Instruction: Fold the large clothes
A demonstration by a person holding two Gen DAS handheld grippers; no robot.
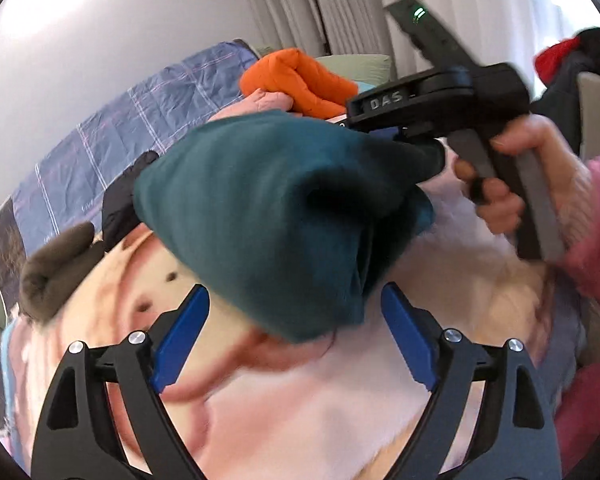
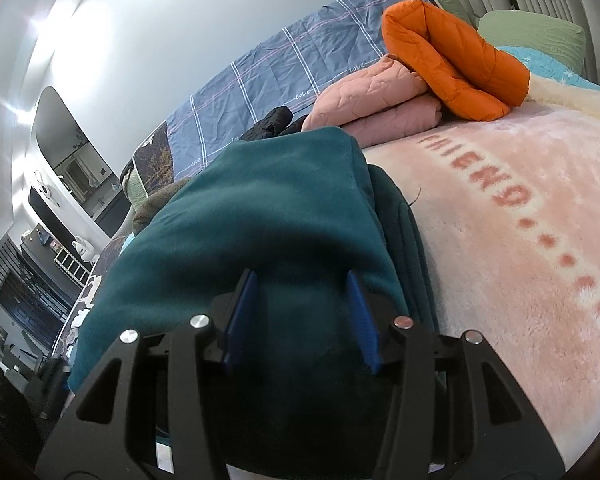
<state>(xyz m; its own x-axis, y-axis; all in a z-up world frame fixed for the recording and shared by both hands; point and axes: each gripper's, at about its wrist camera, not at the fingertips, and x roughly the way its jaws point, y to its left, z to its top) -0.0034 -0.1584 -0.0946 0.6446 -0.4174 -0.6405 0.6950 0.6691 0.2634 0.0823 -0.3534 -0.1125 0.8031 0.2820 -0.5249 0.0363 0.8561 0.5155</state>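
Note:
A teal fleece garment (image 1: 268, 216) is bunched and lifted above the pink plush blanket (image 1: 300, 412) on the bed. My left gripper (image 1: 296, 320) is open, and the garment's lower fold hangs just beyond its blue fingers, not held. My right gripper (image 1: 420, 152) shows in the left wrist view, held by a hand in a pink sleeve, and it pinches the garment's far end. In the right wrist view the teal garment (image 2: 260, 216) fills the space between my right gripper's (image 2: 302, 284) blue fingers, which clamp a thick bunch of it.
A folded orange puffer jacket (image 2: 456, 60) lies on a folded pink quilted one (image 2: 380, 104) at the back of the bed. A black garment (image 2: 268, 124) and a brown one (image 1: 56, 268) lie near the blue checked sheet (image 2: 284, 72). The blanket (image 2: 520, 240) reads "FRIEND".

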